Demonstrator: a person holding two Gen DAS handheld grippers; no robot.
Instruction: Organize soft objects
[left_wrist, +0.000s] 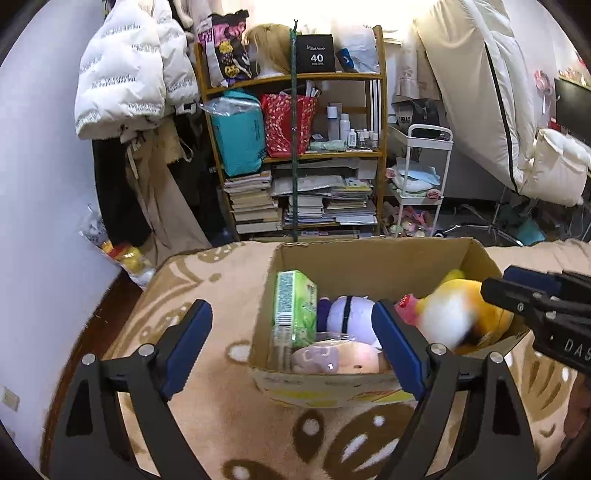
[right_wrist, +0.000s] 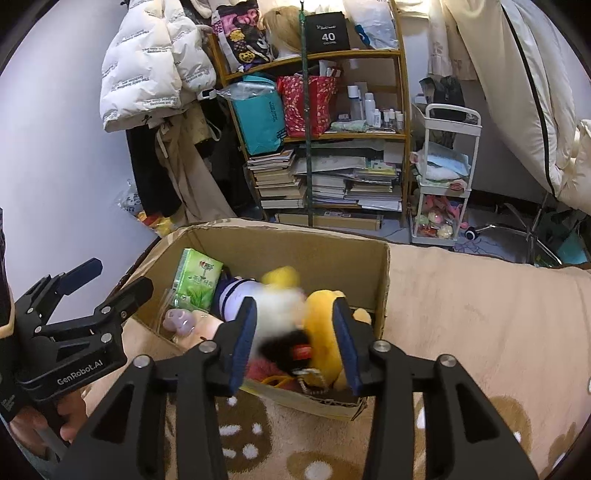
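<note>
The open brown cardboard box sat on a beige blanket with brown flower shapes, and nearly everything soft was already inside it. At the box's left end stood a green tissue pack with a leaf print; beside it lay a white-and-purple plush doll, and nearer the front wall a pink plush pig with a lilac snout.

The relation that mattered was at the right end. The yellow-and-white plush toy with a black patch lay between the blue pads of the right gripper — its body blurred, its long axis running roughly left to right across the fingers, its lower part down inside the box by the near right corner. The pads flanked it closely, but the blur made it impossible to tell whether they pressed on the plush or had let go of it.

The left gripper hovered at the box's near left side, fingers spread wide with nothing gripped; the pig and the doll lay just beyond and below them.

The right hand was plainly the nearer one to the yellow toy. Any settling of that toy would probably fall to it.
</note>
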